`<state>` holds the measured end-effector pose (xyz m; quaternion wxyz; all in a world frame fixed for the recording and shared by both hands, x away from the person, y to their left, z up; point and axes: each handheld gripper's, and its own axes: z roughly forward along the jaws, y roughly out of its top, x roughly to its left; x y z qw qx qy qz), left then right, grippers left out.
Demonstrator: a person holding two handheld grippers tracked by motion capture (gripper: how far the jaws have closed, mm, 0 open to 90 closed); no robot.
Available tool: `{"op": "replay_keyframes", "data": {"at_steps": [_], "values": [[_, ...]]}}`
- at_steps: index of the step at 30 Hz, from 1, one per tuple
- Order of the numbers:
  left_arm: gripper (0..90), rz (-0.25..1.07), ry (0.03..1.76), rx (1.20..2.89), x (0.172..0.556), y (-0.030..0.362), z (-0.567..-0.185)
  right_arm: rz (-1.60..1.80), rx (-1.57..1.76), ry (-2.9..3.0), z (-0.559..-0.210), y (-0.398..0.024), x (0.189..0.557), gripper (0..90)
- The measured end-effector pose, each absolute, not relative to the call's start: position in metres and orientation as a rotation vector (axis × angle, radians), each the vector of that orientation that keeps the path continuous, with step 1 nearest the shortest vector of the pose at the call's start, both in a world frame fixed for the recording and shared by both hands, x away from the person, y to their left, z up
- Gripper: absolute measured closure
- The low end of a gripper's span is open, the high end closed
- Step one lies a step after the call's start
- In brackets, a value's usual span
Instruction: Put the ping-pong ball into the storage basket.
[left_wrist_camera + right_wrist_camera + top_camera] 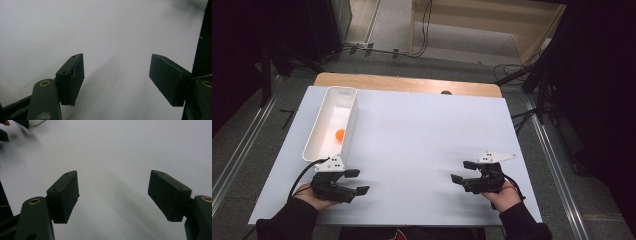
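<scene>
- My left tool (358, 182) sits low at the near left of the white worktop (422, 140), jaws spread apart, nothing between them.
- In the left gripper view my left tool (117, 80) shows both black pads wide apart over bare white surface, released.
- My right tool (463, 171) is at the near right of the worktop, pointing toward the left, jaws apart, nothing gripped.
- In the right gripper view my right tool (113, 196) has its pads standing well apart over plain white, also released.
- Orange ball (340, 134): small, round, plain bright orange, no markings I can make out at this size.
- The ball lies inside the white bin (353, 117), on its floor, toward the near end and close to the right-hand wall; touching that wall or not, I cannot tell.
- The bin is long, narrow, open-topped, with rounded corners, and lies lengthwise along the left part of the worktop.
- The bin's near end is just beyond my left tool; the grey plate on that tool overlaps it in the high view.
- The ball is nearer my left tool and well apart from my right tool.
- Both hands rest at the near edge, dark sleeves coming in from below.
</scene>
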<state>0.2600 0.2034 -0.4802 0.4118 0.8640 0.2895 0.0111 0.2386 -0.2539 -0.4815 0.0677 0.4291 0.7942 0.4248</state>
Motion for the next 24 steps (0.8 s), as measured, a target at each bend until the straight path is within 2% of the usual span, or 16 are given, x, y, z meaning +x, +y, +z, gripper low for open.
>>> {"op": "replay_keyframes", "data": {"at_steps": [24], "values": [[28.8, 0.052, 0.736, 2.184, 0.260, 0.201, -0.482, 1.241, 1.302, 2.387, -0.497, -0.264, 0.219, 23.4]]}}
